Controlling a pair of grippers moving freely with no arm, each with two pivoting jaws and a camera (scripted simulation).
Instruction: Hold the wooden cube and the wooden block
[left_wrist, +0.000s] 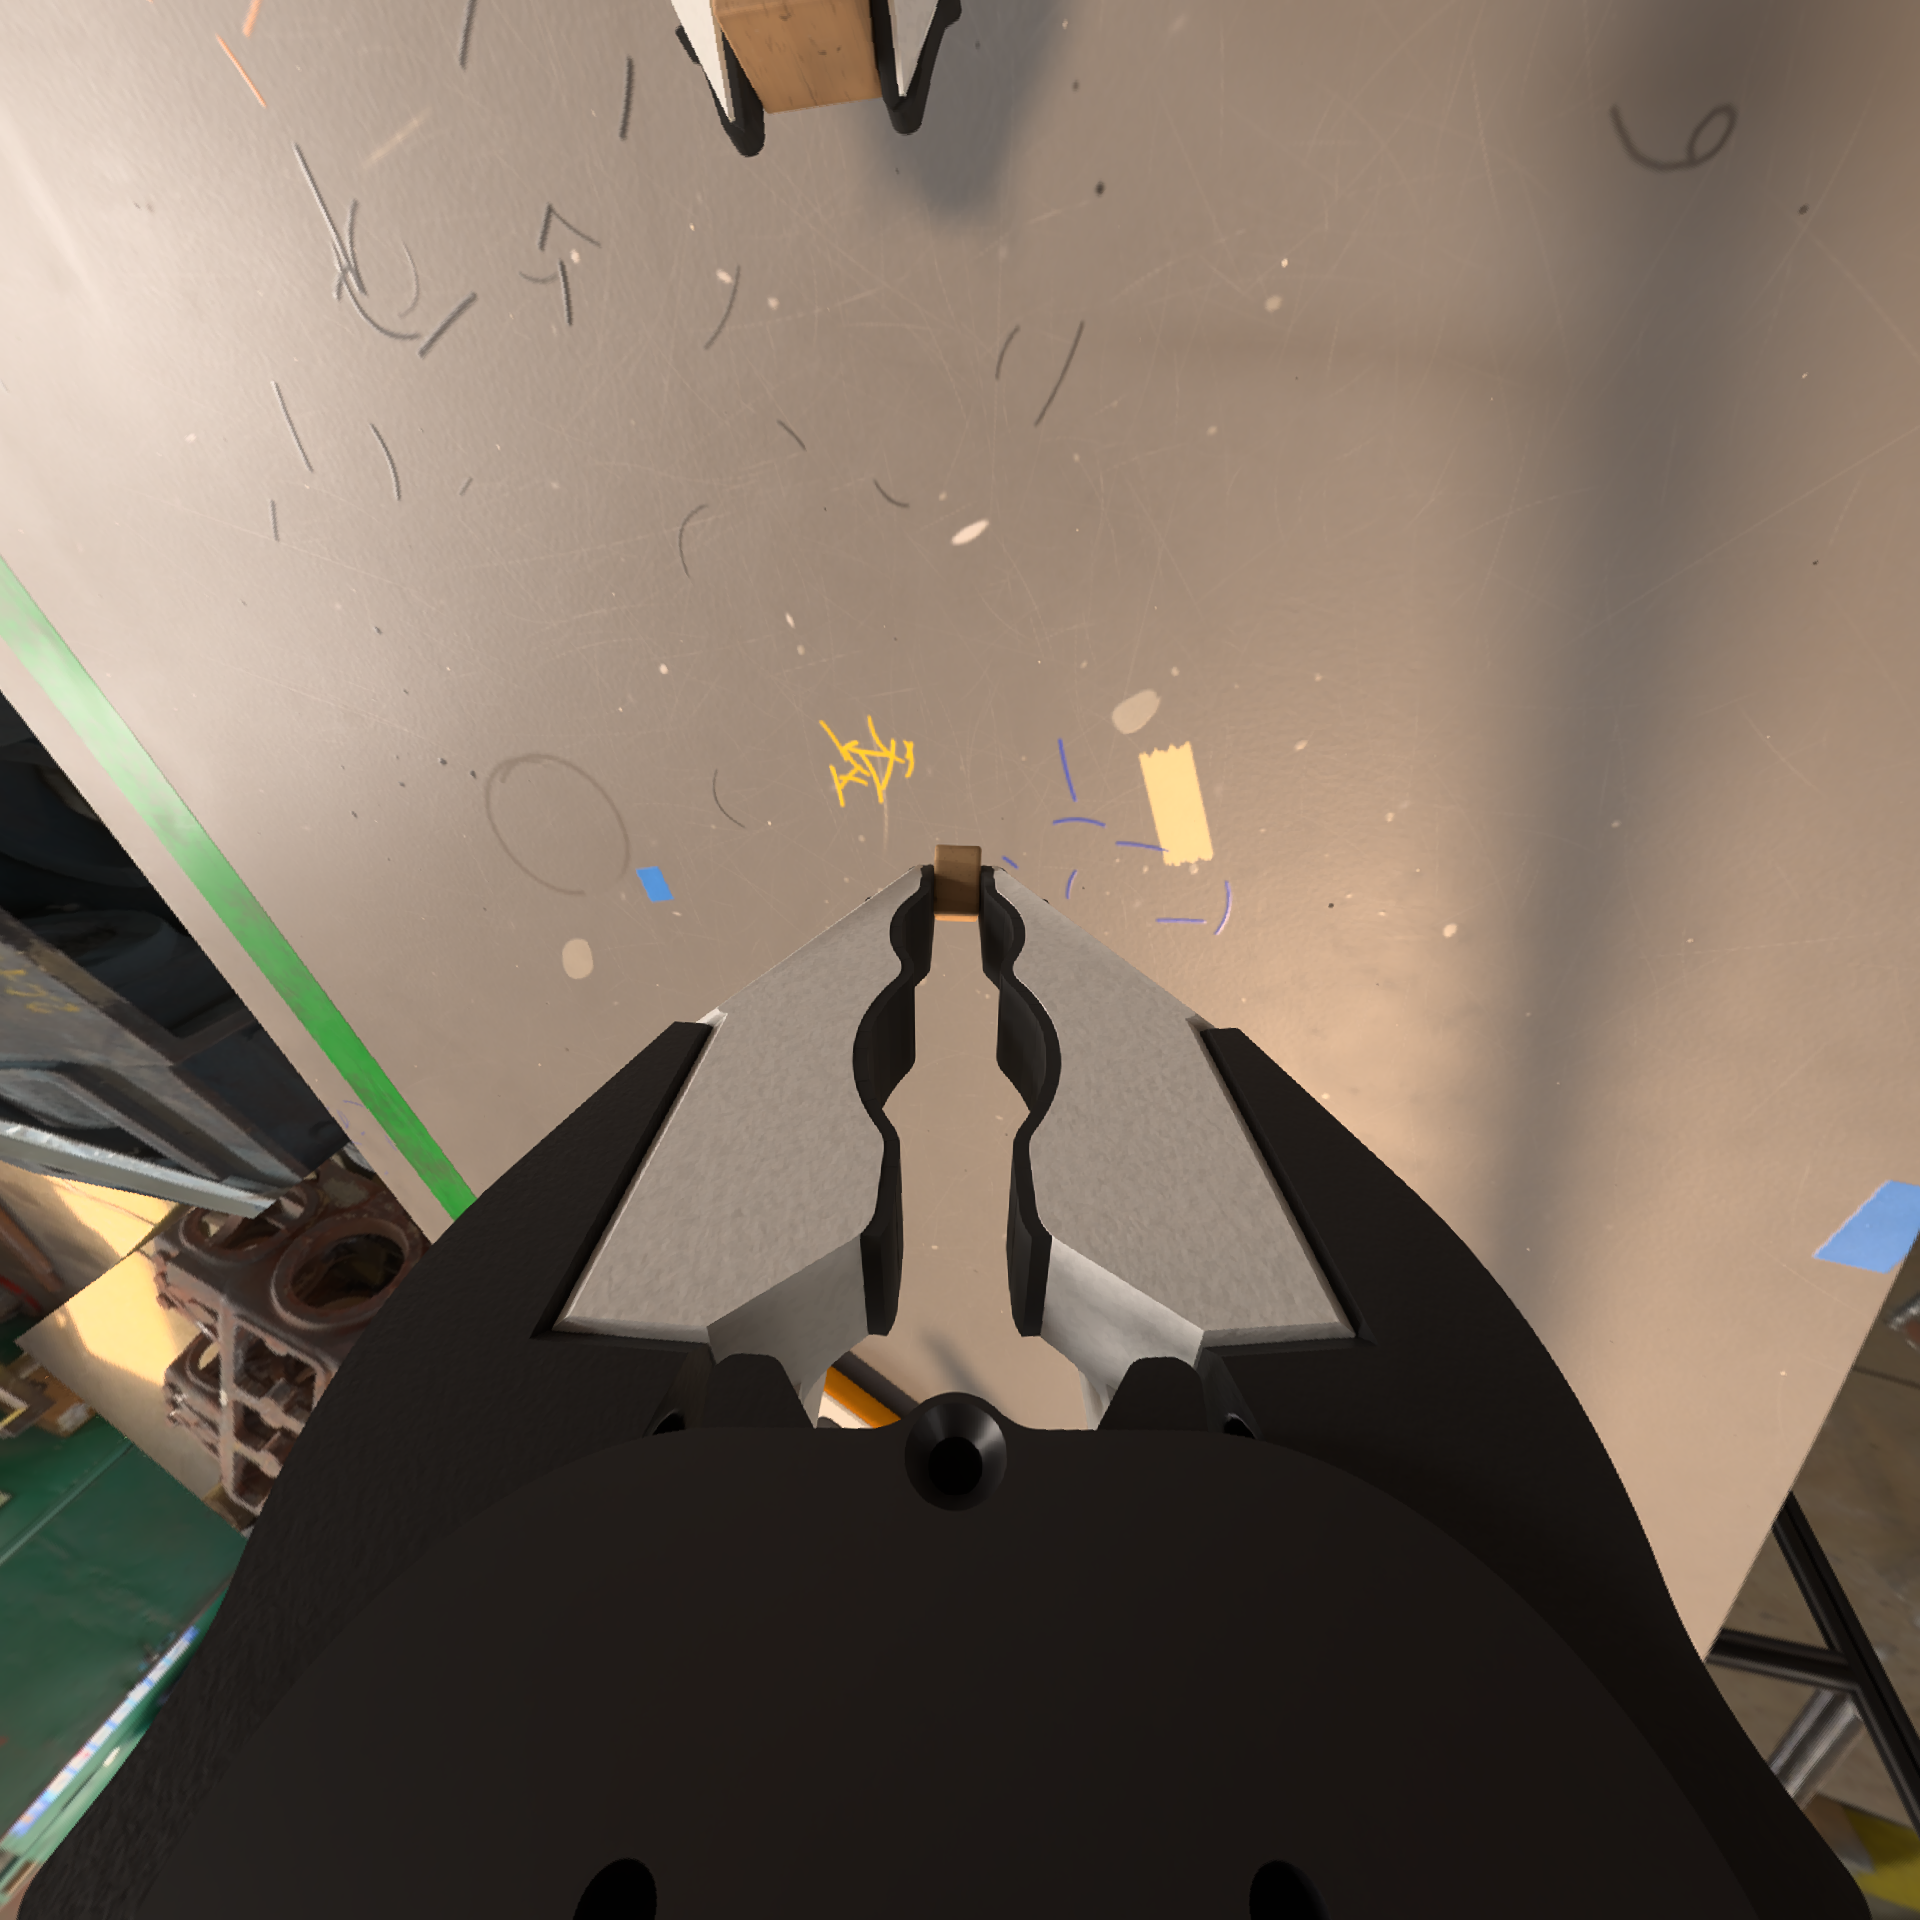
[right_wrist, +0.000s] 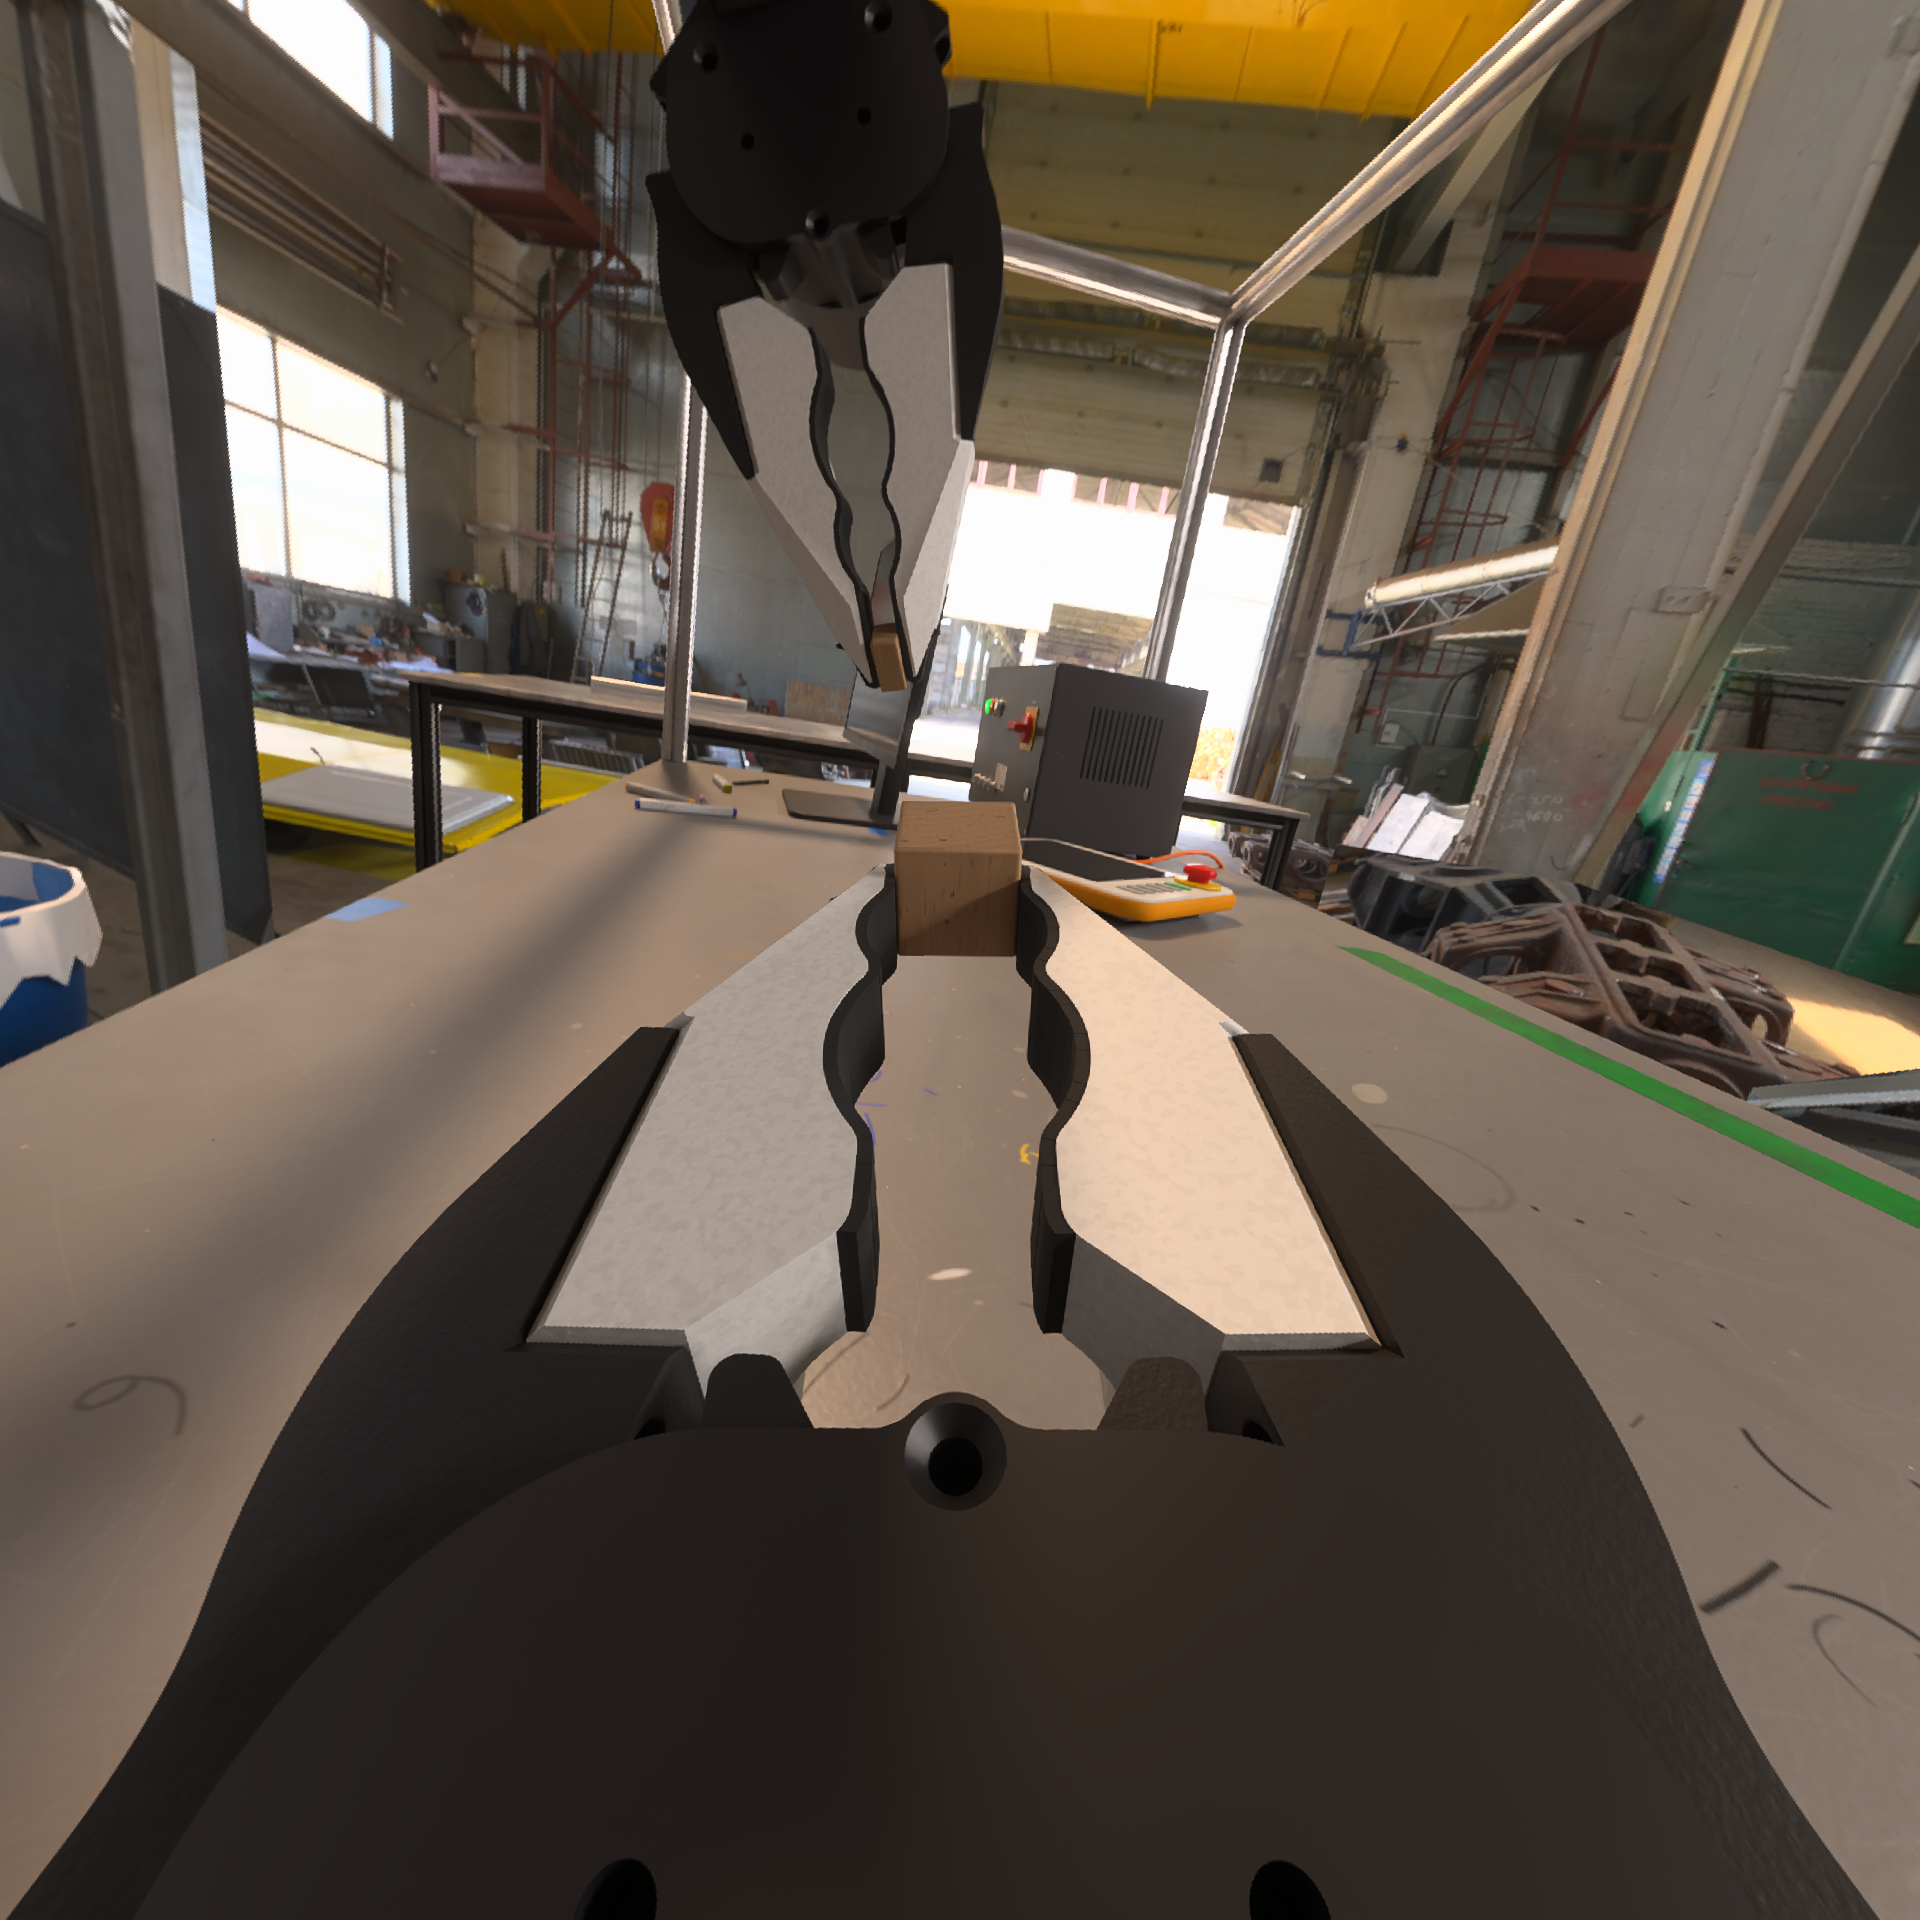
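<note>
My left gripper (left_wrist: 957, 896) is shut on a small, thin wooden block (left_wrist: 957, 864) pinched at its fingertips, held high above the grey-brown table (left_wrist: 1351, 520) and pointing down at it. My right gripper (right_wrist: 956, 914) is shut on a larger wooden cube (right_wrist: 956, 868) between its fingertips, held low over the table. In the right wrist view the left gripper (right_wrist: 883, 665) hangs above and beyond, with the block (right_wrist: 889, 652) at its tips. In the left wrist view the right gripper (left_wrist: 824, 123) and the cube (left_wrist: 800, 52) show at the top edge.
The table bears pen scribbles, a yellow tape piece (left_wrist: 1176, 805), blue tape bits (left_wrist: 655, 883) and a green strip (left_wrist: 208, 883) along one edge. At its far end stand a grey control box (right_wrist: 1091, 753), a yellow pendant (right_wrist: 1153, 894) and markers (right_wrist: 686, 800). A blue bin (right_wrist: 42, 935) stands off the left side.
</note>
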